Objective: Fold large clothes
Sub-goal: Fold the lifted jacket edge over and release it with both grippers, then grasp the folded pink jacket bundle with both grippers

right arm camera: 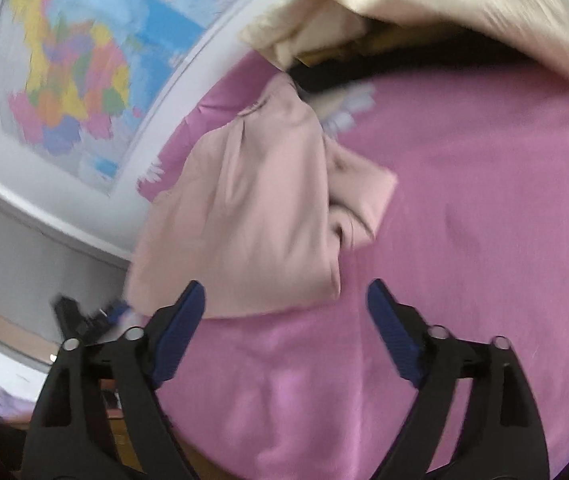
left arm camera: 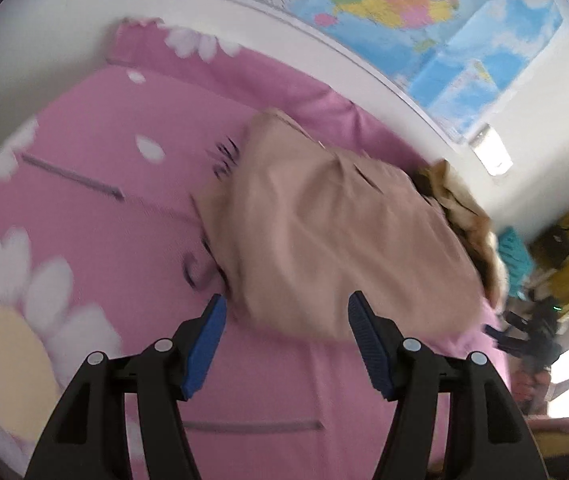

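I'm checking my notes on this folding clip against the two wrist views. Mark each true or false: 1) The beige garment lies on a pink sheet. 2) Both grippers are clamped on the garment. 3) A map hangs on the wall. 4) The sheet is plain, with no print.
1) True: beige garment on pink sheet.
2) False: left gripper and right gripper are open, holding nothing.
3) True: map.
4) False: it has white daisies.
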### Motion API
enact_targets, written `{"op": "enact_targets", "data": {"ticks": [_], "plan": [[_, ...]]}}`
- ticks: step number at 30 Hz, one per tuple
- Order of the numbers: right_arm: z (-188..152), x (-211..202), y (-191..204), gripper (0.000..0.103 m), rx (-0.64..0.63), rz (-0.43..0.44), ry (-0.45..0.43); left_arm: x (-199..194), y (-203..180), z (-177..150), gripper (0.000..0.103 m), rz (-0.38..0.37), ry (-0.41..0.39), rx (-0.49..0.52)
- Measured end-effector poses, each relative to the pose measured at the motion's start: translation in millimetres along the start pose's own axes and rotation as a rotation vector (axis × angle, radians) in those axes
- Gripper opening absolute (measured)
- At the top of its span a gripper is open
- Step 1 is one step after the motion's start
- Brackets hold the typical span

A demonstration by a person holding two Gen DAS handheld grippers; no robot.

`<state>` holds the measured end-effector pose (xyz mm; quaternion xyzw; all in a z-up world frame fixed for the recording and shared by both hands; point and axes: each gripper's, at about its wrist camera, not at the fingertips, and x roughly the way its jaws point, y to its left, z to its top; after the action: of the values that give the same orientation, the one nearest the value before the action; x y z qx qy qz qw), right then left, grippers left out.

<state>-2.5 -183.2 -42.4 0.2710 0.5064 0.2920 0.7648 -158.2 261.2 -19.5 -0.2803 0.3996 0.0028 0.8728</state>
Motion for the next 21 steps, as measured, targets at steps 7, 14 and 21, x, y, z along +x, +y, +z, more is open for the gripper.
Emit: {"op": "enact_targets", "data": {"ticks": [7, 14, 21], "plan": [[-1.9, 22.3, -5.6, 0.094, 0.07, 0.03, 0.006, 28.5, -22.5, -24.6, 0.075, -0.101, 0.126, 0.008], [9.2, 46.4, 13.4, 0.094, 0.016, 0.013, -0.025, 58.3, -25.7, -15.7, 0.085, -0.194, 0.114, -0.066], [15.7, 62.4, 23.3, 0.099, -0.014, -0.001, -0.058, 71.5, -21.6, 1.0, 0.09, -0.246, 0.061, -0.174]]}}
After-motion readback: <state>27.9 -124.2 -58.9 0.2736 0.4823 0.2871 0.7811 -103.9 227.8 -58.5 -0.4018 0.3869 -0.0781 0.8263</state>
